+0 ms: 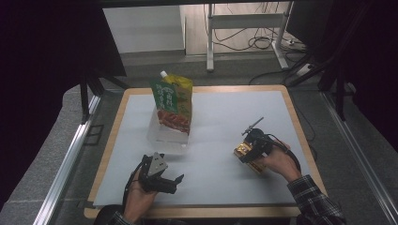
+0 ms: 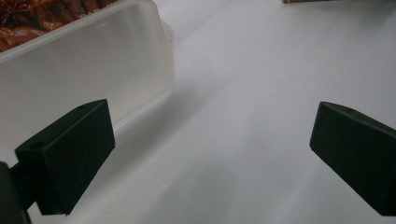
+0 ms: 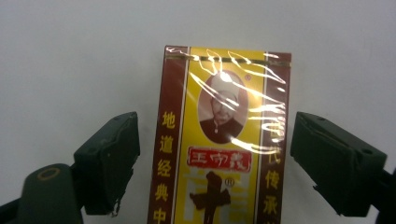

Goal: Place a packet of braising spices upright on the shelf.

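The right gripper [image 3: 215, 154] is standing open over a yellow-and-maroon packet [image 3: 219, 140], its two black jaws flanking the packet's long sides with a sliver of white showing on each side, so the pads are not pressing on it; the packet is lying flat on the white table mat [image 1: 220, 154], wrapped in glossy film that is catching the light, with a round portrait, a red label and columns of yellow characters printed on its face; in the high view this gripper [image 1: 248, 151] is sitting at the right side of the mat, the person's right hand [image 1: 279, 161] wrapped round its body and a plaid sleeve [image 1: 312, 199] trailing off toward the bottom edge; the packet [image 1: 245, 154] is showing there as a gold patch just under the jaws (partly covered by the gripper). The left gripper [image 2: 212, 154] is also standing open, wide, with nothing between its jaws but bare mat; in the high view it [image 1: 171, 183] is resting low near the front edge, held in the left hand [image 1: 138, 197]; just beyond it a clear plastic tub [image 2: 93, 70] is standing on the mat, and a green-and-yellow spouted pouch [image 1: 172, 102] is standing upright in it, well apart from the packet.
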`<action>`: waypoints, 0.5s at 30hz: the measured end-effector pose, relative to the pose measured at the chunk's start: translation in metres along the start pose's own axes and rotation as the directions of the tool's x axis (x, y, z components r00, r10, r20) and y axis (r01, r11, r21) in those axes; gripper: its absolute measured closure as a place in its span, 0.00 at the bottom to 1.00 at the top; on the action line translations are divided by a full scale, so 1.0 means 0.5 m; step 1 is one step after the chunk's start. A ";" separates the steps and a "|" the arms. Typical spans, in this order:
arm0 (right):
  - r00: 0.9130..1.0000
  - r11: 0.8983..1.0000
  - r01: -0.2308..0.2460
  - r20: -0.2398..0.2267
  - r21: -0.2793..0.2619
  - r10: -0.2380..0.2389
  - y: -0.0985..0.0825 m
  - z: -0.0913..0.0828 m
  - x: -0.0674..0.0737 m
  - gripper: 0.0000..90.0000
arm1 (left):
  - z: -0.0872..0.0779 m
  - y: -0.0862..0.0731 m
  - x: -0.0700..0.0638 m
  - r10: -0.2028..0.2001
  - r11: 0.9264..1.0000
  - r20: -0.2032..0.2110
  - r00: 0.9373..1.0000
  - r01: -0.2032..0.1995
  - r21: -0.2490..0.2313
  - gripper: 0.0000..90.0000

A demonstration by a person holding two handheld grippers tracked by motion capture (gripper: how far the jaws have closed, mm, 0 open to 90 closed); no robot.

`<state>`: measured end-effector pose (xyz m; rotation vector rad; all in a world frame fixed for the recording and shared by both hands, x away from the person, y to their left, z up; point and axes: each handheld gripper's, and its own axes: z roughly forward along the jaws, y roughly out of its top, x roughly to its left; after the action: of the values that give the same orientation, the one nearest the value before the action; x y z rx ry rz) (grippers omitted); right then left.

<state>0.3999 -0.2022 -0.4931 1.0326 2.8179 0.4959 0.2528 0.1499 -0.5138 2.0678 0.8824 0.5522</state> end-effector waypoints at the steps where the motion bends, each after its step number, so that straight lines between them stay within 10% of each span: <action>1: 1.000 1.000 0.003 0.004 0.010 -0.003 0.004 0.003 0.000 0.20 | 0.000 0.000 0.000 0.001 1.000 0.000 1.000 -0.001 0.000 0.00; 15: 0.999 0.996 0.018 0.034 0.088 -0.021 0.030 0.017 0.006 0.35 | 0.000 0.000 0.000 0.001 1.000 -0.001 1.000 -0.001 0.000 0.00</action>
<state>0.4086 -0.1872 -0.4957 1.0182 2.8391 0.3512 0.2527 0.1499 -0.5138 2.0684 0.8821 0.5534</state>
